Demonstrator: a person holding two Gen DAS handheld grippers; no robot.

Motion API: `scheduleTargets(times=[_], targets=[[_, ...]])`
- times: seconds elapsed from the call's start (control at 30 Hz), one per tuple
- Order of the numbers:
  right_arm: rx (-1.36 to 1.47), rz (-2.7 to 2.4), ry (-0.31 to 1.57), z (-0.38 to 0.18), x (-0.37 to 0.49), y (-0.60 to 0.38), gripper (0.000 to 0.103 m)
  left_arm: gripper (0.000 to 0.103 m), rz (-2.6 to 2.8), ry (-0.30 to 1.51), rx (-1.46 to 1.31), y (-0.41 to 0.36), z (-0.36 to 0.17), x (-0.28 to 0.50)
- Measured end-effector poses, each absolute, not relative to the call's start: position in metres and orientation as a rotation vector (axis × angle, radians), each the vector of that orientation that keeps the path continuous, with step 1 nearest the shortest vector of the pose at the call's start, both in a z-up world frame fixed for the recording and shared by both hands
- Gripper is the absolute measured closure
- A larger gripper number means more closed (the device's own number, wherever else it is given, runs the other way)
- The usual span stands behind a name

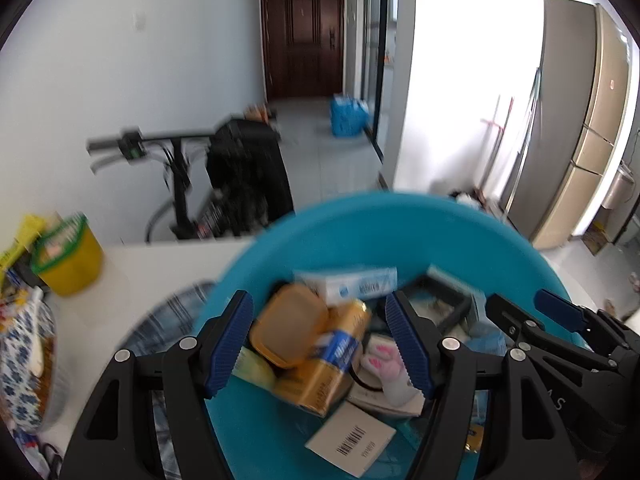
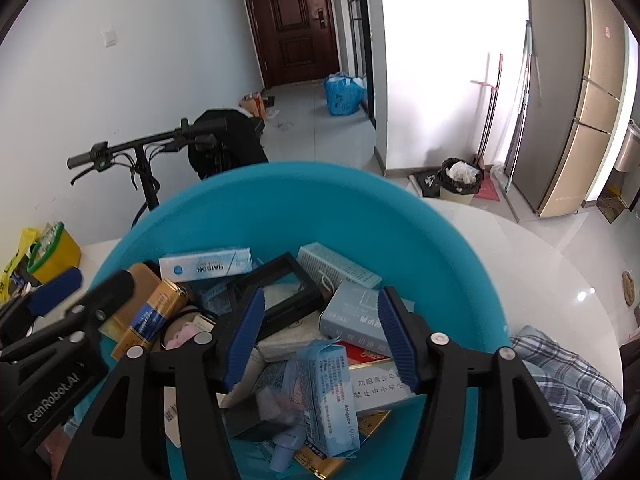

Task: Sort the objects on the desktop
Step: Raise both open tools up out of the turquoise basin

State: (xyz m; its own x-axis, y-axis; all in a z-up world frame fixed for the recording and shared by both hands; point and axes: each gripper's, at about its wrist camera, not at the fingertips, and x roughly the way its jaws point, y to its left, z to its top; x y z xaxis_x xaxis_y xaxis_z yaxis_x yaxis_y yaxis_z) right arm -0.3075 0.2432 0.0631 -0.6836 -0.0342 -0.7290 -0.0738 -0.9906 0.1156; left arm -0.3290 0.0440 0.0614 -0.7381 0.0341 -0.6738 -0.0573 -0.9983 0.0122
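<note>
Both tools are being held over the blue basin (image 2: 280, 200), which is standing on the white desk (image 2: 540, 248) and is being filled with sorted boxes. The right tool (image 2: 320, 344) is spread, nothing pinched, a pale blue box (image 2: 332, 396) lying just below it. The left tool (image 1: 320, 344) is spread too, above a gold box (image 1: 320, 368). A drop-off is probably being finished; next, another object outside the basin is being called for.
</note>
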Motion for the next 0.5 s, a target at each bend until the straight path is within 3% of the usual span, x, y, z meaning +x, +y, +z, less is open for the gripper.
scheduleTargets(times=[0.07, 0.13, 0.5], targets=[[-1.212, 2.865, 0.22, 0.069, -0.304, 0.245, 0.042, 0.031, 2.917, 0.061, -1.038, 0.044, 0.071, -0.321], [-1.181, 2.872, 0.229, 0.076, -0.301, 0.247, 0.041, 0.023, 2.933, 0.046, -0.986, 0.042, 0.08, -0.315], [-0.96, 2.944, 0.239, 0.122, -0.27, 0.254, 0.036, 0.019, 3.017, -0.039, -0.708, 0.029, 0.124, -0.277]])
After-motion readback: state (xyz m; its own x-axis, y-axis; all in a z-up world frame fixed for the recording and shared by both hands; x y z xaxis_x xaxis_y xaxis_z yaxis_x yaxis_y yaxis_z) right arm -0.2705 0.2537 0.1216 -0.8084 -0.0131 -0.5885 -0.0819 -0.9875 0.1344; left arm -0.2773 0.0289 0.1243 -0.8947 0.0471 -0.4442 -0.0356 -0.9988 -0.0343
